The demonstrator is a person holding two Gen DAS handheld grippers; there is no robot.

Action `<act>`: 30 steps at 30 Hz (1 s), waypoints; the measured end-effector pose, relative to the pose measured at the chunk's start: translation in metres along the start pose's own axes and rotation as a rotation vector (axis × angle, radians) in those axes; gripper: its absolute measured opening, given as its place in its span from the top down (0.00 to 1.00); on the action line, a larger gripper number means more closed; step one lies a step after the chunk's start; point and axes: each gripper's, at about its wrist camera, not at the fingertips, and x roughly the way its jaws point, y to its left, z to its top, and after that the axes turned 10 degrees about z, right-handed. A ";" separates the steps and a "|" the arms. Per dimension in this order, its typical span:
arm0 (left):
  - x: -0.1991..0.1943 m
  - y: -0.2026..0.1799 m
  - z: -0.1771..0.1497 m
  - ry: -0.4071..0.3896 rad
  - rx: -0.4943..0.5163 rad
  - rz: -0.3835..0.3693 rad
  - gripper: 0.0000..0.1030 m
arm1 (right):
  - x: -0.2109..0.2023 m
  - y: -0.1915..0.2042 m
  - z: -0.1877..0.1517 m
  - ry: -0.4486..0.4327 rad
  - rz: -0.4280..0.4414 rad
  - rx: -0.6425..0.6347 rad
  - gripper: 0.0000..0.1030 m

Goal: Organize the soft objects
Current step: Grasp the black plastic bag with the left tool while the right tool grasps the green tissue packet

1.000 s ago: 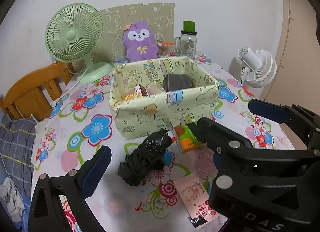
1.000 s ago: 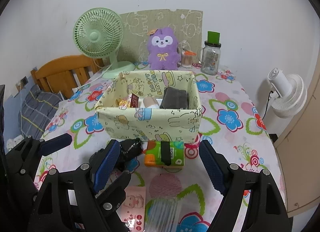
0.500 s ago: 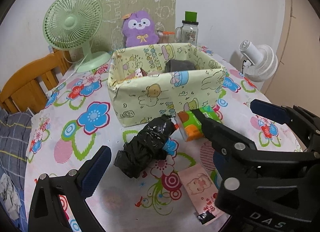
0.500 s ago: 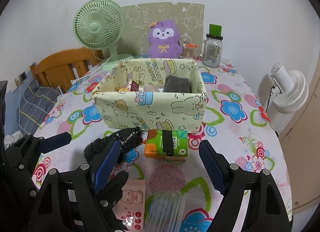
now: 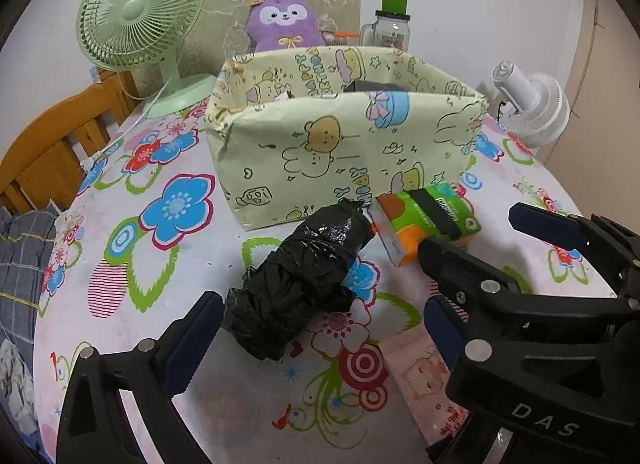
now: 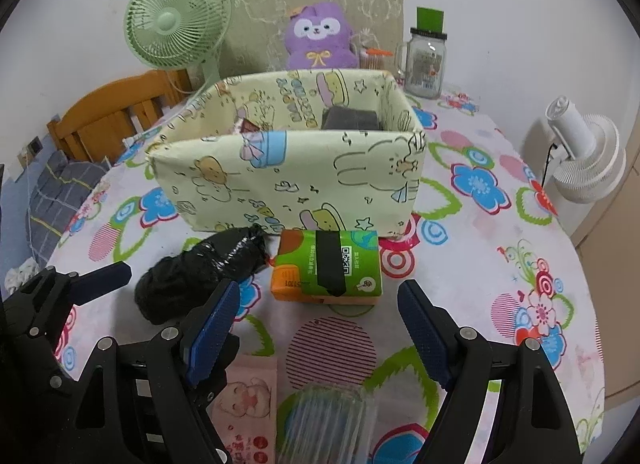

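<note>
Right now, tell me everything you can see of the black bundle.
The black bundle is a wad of crinkled, glossy plastic film like a bin bag, rolled into a lumpy sausage with a twisted tip. It lies on the tablecloth in front of the box, tip towards the box and beside the green packet, perhaps touching it. The open left gripper straddles its near end; no pad visibly presses it.

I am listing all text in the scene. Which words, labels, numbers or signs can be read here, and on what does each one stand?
"DAS": white letters on the gripper body at lower right in the left wrist view.
"HAPPY BIRTHDAY": box, inner back wall; partly legible.
"100": small drawing on the box front.
QR code: tissue pack; its small print is unreadable.
Jar label: too small.
Pink packet: red print, blurred.
</note>
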 end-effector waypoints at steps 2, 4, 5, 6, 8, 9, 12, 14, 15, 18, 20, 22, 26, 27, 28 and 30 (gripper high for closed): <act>0.005 0.000 0.000 0.009 0.000 0.003 0.04 | 0.006 -0.002 0.000 0.011 -0.001 0.007 0.19; 0.010 0.001 0.001 0.019 -0.002 0.005 0.05 | 0.012 -0.004 0.001 0.029 0.003 0.019 0.19; 0.013 0.001 0.002 0.025 -0.001 0.007 0.05 | 0.014 -0.005 0.001 0.035 0.005 0.024 0.19; 0.014 0.001 0.002 0.028 -0.002 0.009 0.05 | 0.017 -0.007 0.002 0.041 0.005 0.030 0.19; 0.018 0.001 0.003 0.033 0.000 0.017 0.06 | 0.021 -0.009 0.003 0.047 0.002 0.037 0.19; 0.019 0.000 0.004 0.034 0.001 0.019 0.06 | 0.023 -0.010 0.004 0.049 0.003 0.039 0.19; 0.024 0.000 0.006 0.039 0.007 0.022 0.08 | 0.028 -0.012 0.005 0.057 0.000 0.046 0.19; 0.027 -0.001 0.007 0.044 0.009 0.022 0.09 | 0.033 -0.013 0.007 0.065 -0.001 0.051 0.19; 0.030 0.000 0.008 0.048 0.010 0.025 0.09 | 0.035 -0.014 0.007 0.069 -0.001 0.053 0.19; 0.035 0.000 0.009 0.056 0.014 0.029 0.10 | 0.042 -0.015 0.009 0.083 -0.002 0.058 0.19; 0.039 0.000 0.010 0.065 0.013 0.029 0.11 | 0.045 -0.016 0.009 0.089 -0.004 0.059 0.19; 0.042 0.001 0.011 0.070 0.012 0.029 0.14 | 0.049 -0.015 0.010 0.095 -0.005 0.060 0.19; 0.047 0.002 0.011 0.077 0.007 0.021 0.24 | 0.056 -0.016 0.012 0.108 0.004 0.070 0.19; 0.047 0.003 0.011 0.078 0.001 0.017 0.26 | 0.057 -0.017 0.012 0.111 0.010 0.079 0.19; 0.047 0.004 0.011 0.079 -0.011 0.018 0.26 | 0.059 -0.018 0.012 0.116 0.014 0.089 0.19; 0.047 0.005 0.012 0.080 -0.021 0.018 0.31 | 0.060 -0.019 0.013 0.117 0.014 0.094 0.19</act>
